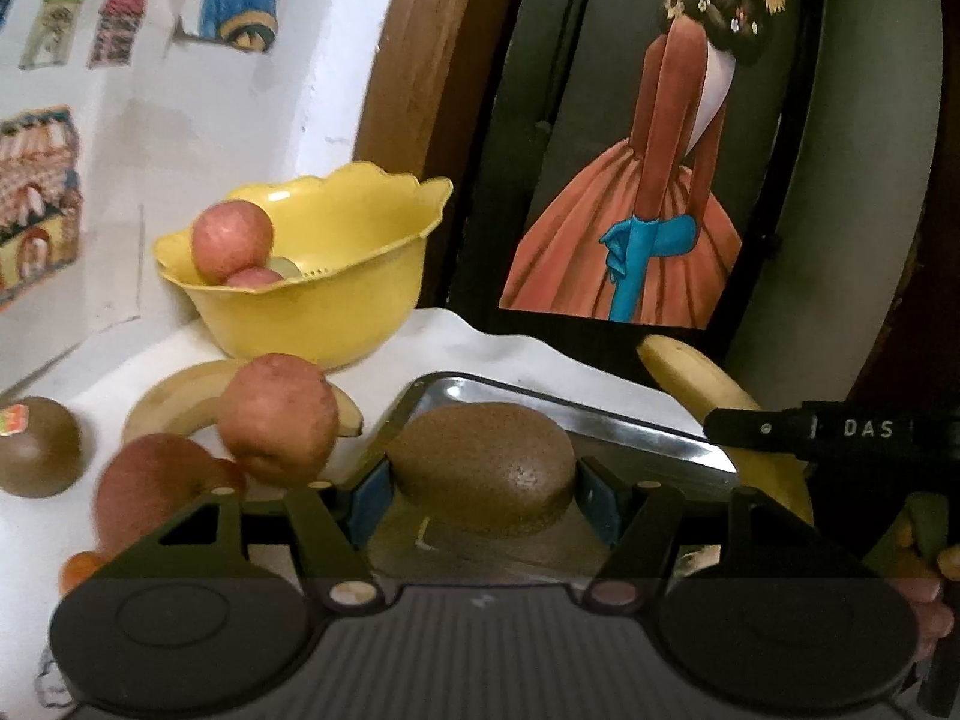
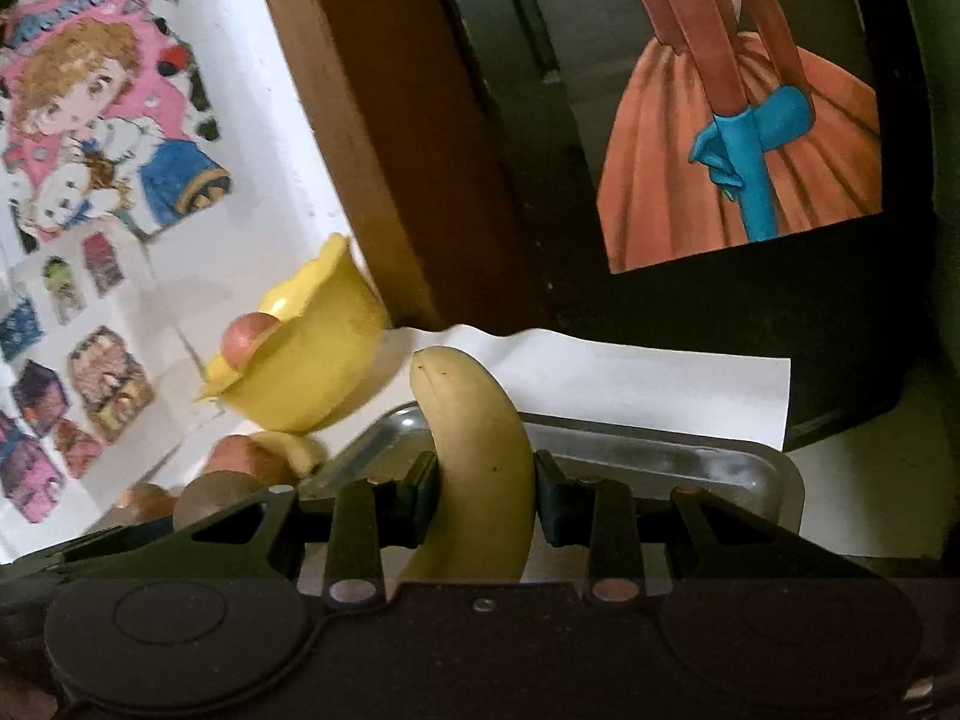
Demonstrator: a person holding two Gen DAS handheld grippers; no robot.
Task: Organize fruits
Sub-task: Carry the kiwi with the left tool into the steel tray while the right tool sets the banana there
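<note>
- Kiwi [image 1: 486, 468] is clamped by the left gripper [image 1: 483, 495] over the metal tray [image 1: 630, 426].
- Banana [image 2: 480, 456] is gripped by the right gripper [image 2: 483, 495] above the tray's near edge.

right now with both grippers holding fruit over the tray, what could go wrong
1. The left gripper and right gripper crowd the same metal tray; the right one's body already juts beside the kiwi, so they may collide.
2. The banana is pinched mid-length with its tip sticking well forward; it could pivot or bruise.
3. The loose apples and second banana sit close to the left gripper and could get nudged.
</note>
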